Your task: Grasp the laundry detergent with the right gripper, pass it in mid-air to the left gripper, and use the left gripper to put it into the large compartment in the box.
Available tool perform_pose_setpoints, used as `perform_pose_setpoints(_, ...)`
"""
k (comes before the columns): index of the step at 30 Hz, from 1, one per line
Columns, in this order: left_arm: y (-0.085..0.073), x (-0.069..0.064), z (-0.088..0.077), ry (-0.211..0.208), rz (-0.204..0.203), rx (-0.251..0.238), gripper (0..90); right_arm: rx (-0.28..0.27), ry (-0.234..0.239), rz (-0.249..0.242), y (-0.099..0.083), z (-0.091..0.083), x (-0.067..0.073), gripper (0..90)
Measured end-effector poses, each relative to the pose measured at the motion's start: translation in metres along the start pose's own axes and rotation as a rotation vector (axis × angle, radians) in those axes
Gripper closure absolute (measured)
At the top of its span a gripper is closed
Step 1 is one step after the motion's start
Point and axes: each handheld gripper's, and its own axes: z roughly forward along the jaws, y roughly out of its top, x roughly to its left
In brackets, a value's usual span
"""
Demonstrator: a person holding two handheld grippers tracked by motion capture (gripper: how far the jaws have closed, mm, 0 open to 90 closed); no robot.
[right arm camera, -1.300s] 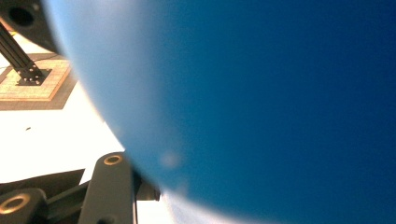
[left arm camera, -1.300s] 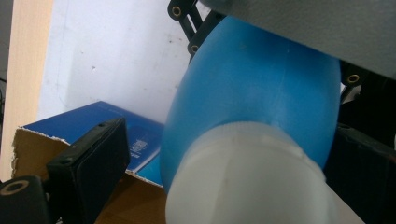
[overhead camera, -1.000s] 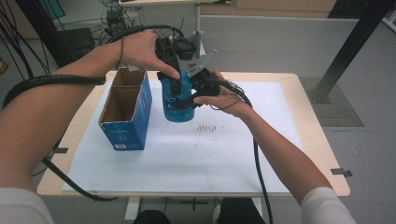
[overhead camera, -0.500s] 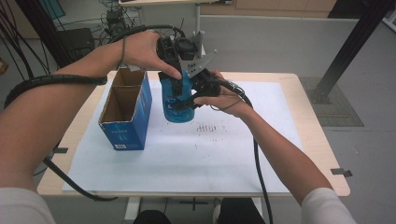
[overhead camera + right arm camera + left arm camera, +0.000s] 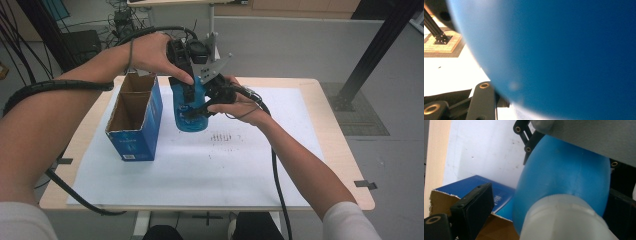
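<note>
Up above the white sheet [image 5: 165,175], a blue bottle [image 5: 190,112] hangs in the air just to the right of the open blue cardboard box [image 5: 135,117], clear of the box's wall and raised off the sheet. Beside the box, the right gripper [image 5: 202,107] comes in from the far side of the bottle and clamps across its body, its jaws drawn in as far as the bottle's width lets them and its black linkage lying against the blue plastic. From the right gripper view, that blue surface sits right against the lens, so the pads themselves are hard to make out, though the grip looks firm. Higher than the box's open top, the left gripper [image 5: 187,80] sits over the bottle's upper end. In the left gripper view, its jaws stand either side of the whitish cap [image 5: 566,220], with one black pad [image 5: 474,207] plainly off to the side, apart from the cap, and the other at the frame's edge, so those jaws appear parted and holding nothing. Below the bottle in that view lie the box's brown inside and blue wall.
</note>
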Motion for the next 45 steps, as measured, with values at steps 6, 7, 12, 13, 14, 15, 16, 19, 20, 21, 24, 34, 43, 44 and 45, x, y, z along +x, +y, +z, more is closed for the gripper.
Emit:
perform_pose_setpoints(6, 0.0004, -0.0001, -0.0009, -0.008, -0.001, -0.005, 6.7, -0.004, 0.004, -0.011, 0.0007, 0.0002, -0.0006, 43.3)
perform_pose_setpoints(7, 0.0005, -0.0001, -0.001, -0.01, -0.001, -0.005, 6.7, -0.007, 0.003, -0.015, 0.0009, 0.0001, -0.0009, 43.3)
perform_pose_setpoints(12, 0.0001, 0.0003, -0.0018, -0.01, 0.004, -0.01, 6.8, -0.014, -0.002, -0.019, 0.0021, -0.0016, -0.0012, 43.3)
perform_pose_setpoints(13, -0.0001, 0.0, -0.0019, -0.01, -0.001, -0.009, 6.8, -0.015, -0.002, -0.019, 0.0022, -0.0019, -0.0013, 43.3)
perform_pose_setpoints(14, -0.0002, 0.0, -0.002, -0.009, -0.001, -0.008, 6.8, -0.004, -0.003, -0.001, 0.0022, -0.0033, 0.0, 43.3)
perform_pose_setpoints(15, -0.0002, 0.0, -0.002, -0.009, 0.001, -0.005, 6.9, -0.012, -0.002, -0.012, 0.0024, -0.0029, -0.0009, 43.3)
perform_pose_setpoints(16, -0.0001, 0.0, -0.0019, -0.009, 0.002, -0.004, 6.9, -0.01, -0.001, -0.01, 0.0024, -0.0033, -0.0007, 43.3)
perform_pose_setpoints(19, 0.0005, -0.0009, -0.001, -0.013, 0.0, -0.005, 6.9, -0.008, -0.003, -0.006, 0.0026, -0.0039, 0.0, 43.3)
perform_pose_setpoints(20, 0.0006, -0.0011, -0.0008, -0.012, 0.001, -0.007, 6.9, -0.016, -0.003, -0.02, 0.0028, -0.0033, -0.0009, 43.3)
perform_pose_setpoints(21, 0.0007, -0.0012, -0.0011, -0.014, 0.001, -0.008, 6.9, -0.015, -0.004, -0.021, 0.0028, -0.0034, -0.0009, 43.3)
perform_pose_setpoints(24, 0.0008, -0.0014, -0.0014, -0.009, 0.003, -0.006, 7.0, -0.024, -0.004, -0.035, 0.0032, -0.0029, -0.0014, 43.3)
perform_pose_setpoints(34, -0.0011, -0.0021, -0.0037, -0.013, 0.001, -0.023, 14.5, -0.008, -0.004, -0.008, 0.003, -0.0051, 0.001, 43.3)
perform_pose_setpoints(43, -0.0003, -0.0038, -0.0038, -0.032, 0.035, -0.011, 30.7, 0.004, -0.005, -0.007, 0.0025, -0.0055, 0.0021, 43.3)
perform_pose_setpoints(44, -0.0004, -0.0044, -0.0035, -0.035, 0.038, -0.021, 34.3, 0.001, -0.008, -0.009, 0.0019, -0.0055, 0.0017, 43.3)
perform_pose_setpoints(45, -0.0002, -0.0047, -0.0036, -0.033, 0.04, -0.016, 34.4, 0.0, -0.008, -0.009, 0.0018, -0.0055, 0.0016, 43.3)
